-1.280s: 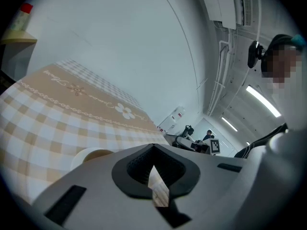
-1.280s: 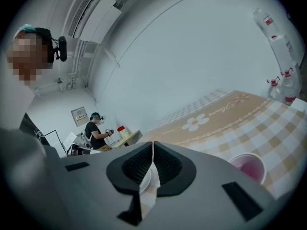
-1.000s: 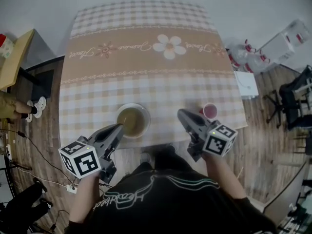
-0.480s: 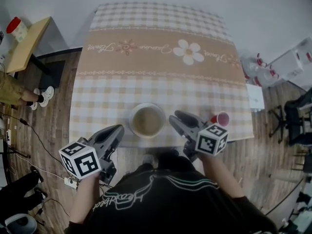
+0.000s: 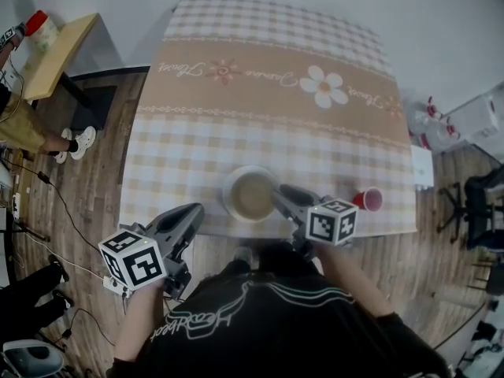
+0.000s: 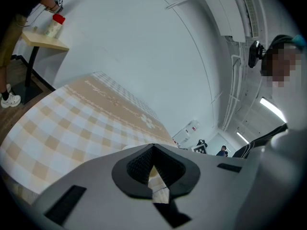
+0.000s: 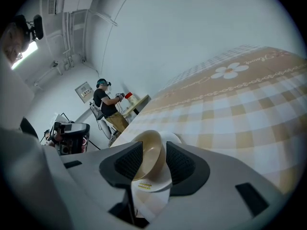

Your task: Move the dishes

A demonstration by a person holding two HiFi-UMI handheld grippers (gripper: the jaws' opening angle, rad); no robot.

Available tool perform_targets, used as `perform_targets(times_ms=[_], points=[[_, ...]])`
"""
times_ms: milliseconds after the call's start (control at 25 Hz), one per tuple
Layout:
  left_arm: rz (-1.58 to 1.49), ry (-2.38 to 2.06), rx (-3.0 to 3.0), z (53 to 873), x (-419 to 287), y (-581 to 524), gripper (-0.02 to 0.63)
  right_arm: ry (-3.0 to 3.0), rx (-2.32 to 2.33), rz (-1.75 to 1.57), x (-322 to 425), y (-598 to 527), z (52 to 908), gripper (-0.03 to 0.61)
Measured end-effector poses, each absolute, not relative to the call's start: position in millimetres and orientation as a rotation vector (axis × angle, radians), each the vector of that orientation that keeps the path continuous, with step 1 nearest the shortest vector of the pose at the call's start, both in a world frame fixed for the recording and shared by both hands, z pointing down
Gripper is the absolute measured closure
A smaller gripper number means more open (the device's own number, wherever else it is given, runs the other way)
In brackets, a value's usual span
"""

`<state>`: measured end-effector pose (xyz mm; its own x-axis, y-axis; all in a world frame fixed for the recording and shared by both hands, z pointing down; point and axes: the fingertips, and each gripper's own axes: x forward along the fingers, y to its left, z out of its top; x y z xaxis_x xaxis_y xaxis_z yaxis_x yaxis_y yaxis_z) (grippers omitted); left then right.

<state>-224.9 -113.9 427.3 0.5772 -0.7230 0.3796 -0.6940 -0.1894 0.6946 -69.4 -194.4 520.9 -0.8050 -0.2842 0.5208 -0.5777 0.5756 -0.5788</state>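
Note:
A cream bowl (image 5: 249,194) with a white outside stands near the front edge of the checked tablecloth (image 5: 268,101). My right gripper (image 5: 281,196) reaches in from the front right, and its jaws clamp the bowl's right rim. In the right gripper view the bowl (image 7: 149,150) stands on edge between the two dark pads of my right gripper (image 7: 153,163). My left gripper (image 5: 189,216) hovers off the table's front left edge, apart from the bowl. In its own view my left gripper (image 6: 152,170) is shut with nothing held.
A red cup (image 5: 368,200) stands on the table to the right of the bowl, near the right corner. A wooden side table (image 5: 59,53) with a red-capped bottle (image 5: 38,25) is at the far left, with a person (image 5: 17,124) beside it. Cables cross the floor at the left.
My right gripper has moved left from beside the red cup to the bowl and closed on its right rim. The left gripper has barely moved. The head view has shifted.

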Motion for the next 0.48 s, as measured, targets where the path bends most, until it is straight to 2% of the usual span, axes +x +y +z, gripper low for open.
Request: perform_targets(times_ms=[480], points=[[-0.046,-1.167,1.886,432.1,-239.7,-104.6,0.619,-2.350,0.781,1.186,-73.8,-191.1,545.1,0.436]])
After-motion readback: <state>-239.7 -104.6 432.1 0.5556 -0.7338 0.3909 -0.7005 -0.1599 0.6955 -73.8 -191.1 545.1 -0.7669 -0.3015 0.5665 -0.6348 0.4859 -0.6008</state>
